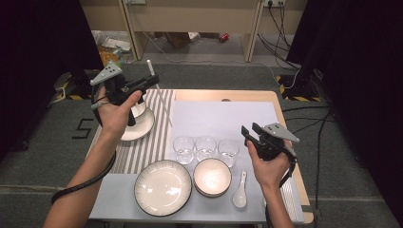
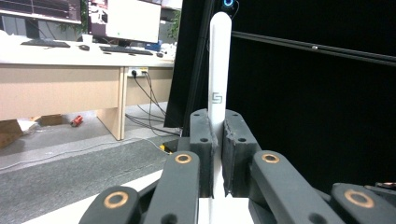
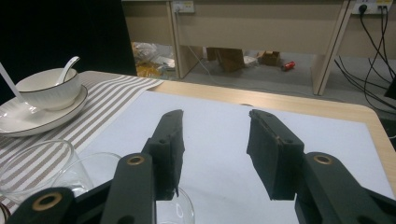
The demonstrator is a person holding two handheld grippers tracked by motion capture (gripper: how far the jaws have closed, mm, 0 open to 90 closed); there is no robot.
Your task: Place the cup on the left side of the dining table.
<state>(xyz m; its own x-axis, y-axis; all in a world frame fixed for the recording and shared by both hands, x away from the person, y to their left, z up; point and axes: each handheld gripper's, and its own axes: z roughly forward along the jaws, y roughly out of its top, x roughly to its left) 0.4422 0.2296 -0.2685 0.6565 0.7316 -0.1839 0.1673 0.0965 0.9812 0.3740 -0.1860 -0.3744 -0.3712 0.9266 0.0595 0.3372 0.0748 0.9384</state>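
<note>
Our left gripper [image 2: 215, 154] is clamped on a slim white plastic chopstick [image 2: 217, 65] — held raised above the striped placemat [image 1: 142, 147]. Our right gripper [image 3: 215, 154] hovers with its jaws parted, nothing between them, beside three clear glasses [image 1: 205, 148].

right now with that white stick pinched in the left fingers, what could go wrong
The white stick is held only near its lower end by the left gripper, so it may pivot or slip. Its long free end could swing into the bowl and plate below. The right gripper, open, hovers close to the three glasses and might knock one.
</note>
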